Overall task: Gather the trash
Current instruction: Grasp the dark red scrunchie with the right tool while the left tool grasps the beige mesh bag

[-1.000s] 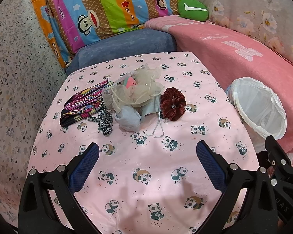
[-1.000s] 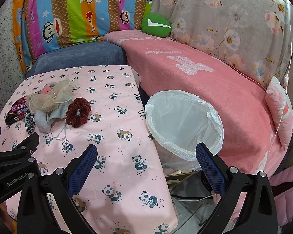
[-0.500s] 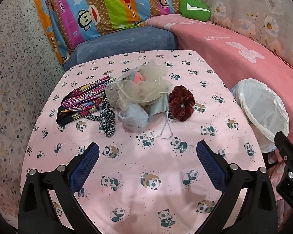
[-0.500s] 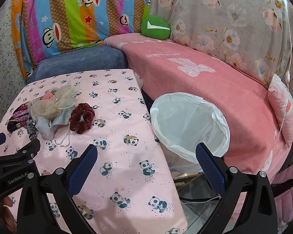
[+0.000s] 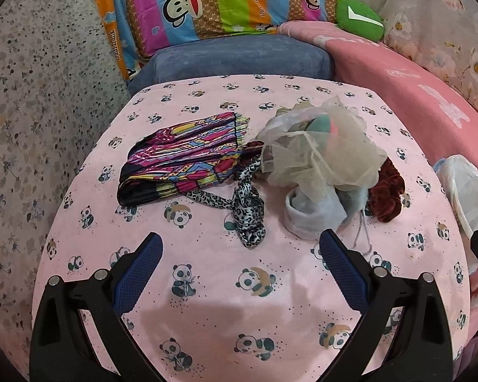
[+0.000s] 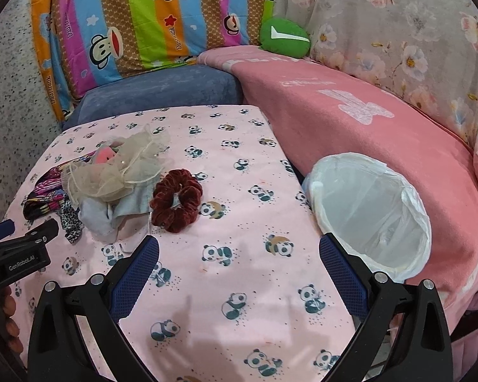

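A pile of cloth items lies on the pink panda-print table [image 5: 207, 286]: a colourful striped cloth [image 5: 181, 159], a leopard-print band [image 5: 247, 210], a beige mesh bundle [image 5: 322, 149], a pale blue cloth [image 5: 312, 213] and a dark red scrunchie [image 5: 387, 195]. My left gripper [image 5: 240, 264] is open and empty, just short of the leopard band. My right gripper [image 6: 239, 269] is open and empty over the table, the scrunchie [image 6: 177, 203] ahead to its left. A white-lined bin [image 6: 372, 219] stands at the table's right edge.
A blue cushion [image 6: 156, 95] and a striped monkey-print pillow [image 6: 149, 22] lie behind the table. A pink blanket [image 6: 366, 117] covers the sofa on the right, with a green cushion [image 6: 285, 39] on it. A speckled wall [image 5: 32, 111] is on the left.
The left gripper has moved forward and left toward the pile, which looks larger now. The right gripper has shifted slightly left over the table. Both stay open.
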`<state>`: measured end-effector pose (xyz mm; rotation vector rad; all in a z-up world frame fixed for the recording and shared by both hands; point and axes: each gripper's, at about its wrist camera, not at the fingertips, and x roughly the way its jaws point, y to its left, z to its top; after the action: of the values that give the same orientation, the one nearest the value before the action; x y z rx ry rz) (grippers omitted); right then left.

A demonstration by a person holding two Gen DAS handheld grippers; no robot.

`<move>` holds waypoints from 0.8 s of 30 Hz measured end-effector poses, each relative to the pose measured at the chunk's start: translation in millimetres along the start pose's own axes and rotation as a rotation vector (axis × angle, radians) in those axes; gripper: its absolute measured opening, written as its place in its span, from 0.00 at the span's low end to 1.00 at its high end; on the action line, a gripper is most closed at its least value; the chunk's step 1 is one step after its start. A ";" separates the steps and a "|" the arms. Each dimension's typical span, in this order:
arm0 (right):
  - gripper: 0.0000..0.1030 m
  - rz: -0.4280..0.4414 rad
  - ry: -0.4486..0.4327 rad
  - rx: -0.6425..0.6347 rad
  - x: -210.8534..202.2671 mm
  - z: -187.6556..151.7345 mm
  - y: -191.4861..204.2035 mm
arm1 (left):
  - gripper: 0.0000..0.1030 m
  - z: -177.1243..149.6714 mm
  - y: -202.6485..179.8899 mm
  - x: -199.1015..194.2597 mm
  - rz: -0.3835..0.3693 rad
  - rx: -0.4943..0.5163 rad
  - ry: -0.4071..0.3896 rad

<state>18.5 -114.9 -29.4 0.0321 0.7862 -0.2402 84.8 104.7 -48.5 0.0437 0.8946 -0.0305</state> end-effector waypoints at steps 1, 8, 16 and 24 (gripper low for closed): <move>0.93 0.006 0.004 -0.004 6.1 2.7 5.7 | 0.88 2.4 1.8 2.3 -0.009 -0.002 0.001; 0.91 0.032 0.007 -0.007 29.7 22.6 25.0 | 0.88 30.1 -4.4 2.4 -0.071 -0.003 -0.043; 0.80 0.066 0.031 -0.023 44.0 28.9 38.0 | 0.87 55.6 -27.2 16.3 -0.188 0.000 -0.041; 0.64 0.117 0.110 -0.018 73.9 20.7 43.5 | 0.25 55.5 -39.5 42.0 -0.252 0.016 0.031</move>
<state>93.0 -90.0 -69.5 0.0747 0.8932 -0.1210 152.5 62.1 -47.6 -0.0541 0.9267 -0.2724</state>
